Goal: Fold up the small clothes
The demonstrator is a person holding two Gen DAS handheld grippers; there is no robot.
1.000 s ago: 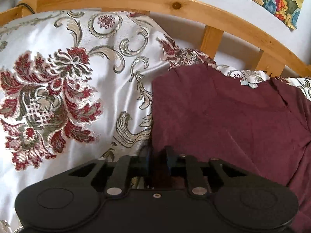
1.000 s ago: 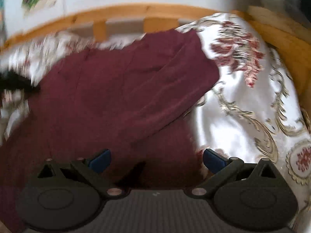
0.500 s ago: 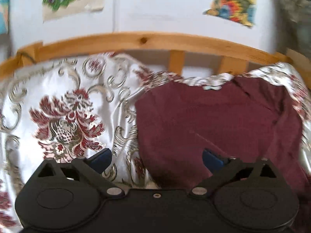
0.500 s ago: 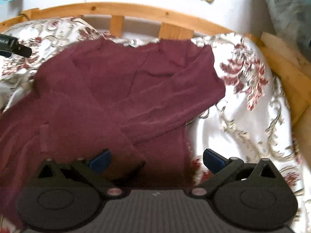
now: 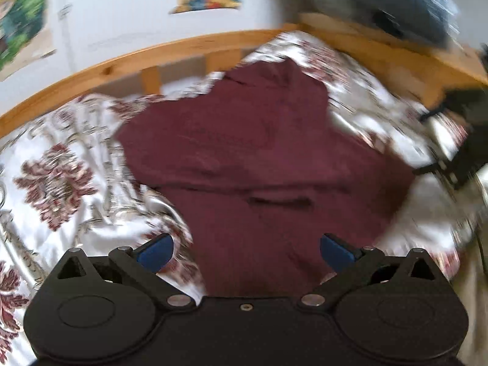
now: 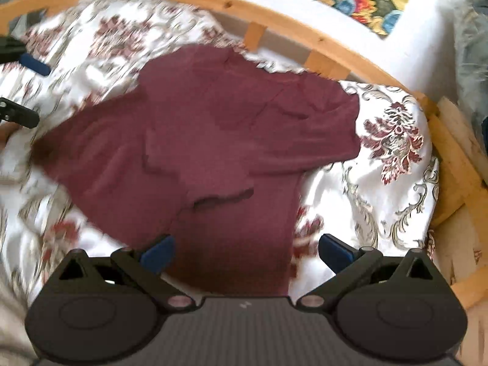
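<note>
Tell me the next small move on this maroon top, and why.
Probably bring the left gripper down onto the hem nearest it and close. Both grippers are open and empty, the right gripper too, and the top lies on the bedspread with its sleeves already folded across the body, so the bottom-up fold remains.

garment [image 6: 219, 134]: matt maroon knit cloth, soft
bedspread [image 6: 381, 183]: glossy satin-like cloth, at 3 o'clock
bed rail [image 5: 170, 52]: smooth varnished wood, at 12 o'clock

left wrist: looks forward and down, near, left gripper [image 5: 245, 248] at frame bottom | right wrist: same, right gripper [image 6: 245, 248] | shared: maroon garment [image 5: 259, 164] [image 6: 213, 140], wooden rail [image 5: 128, 64] [image 6: 274, 15]
</note>
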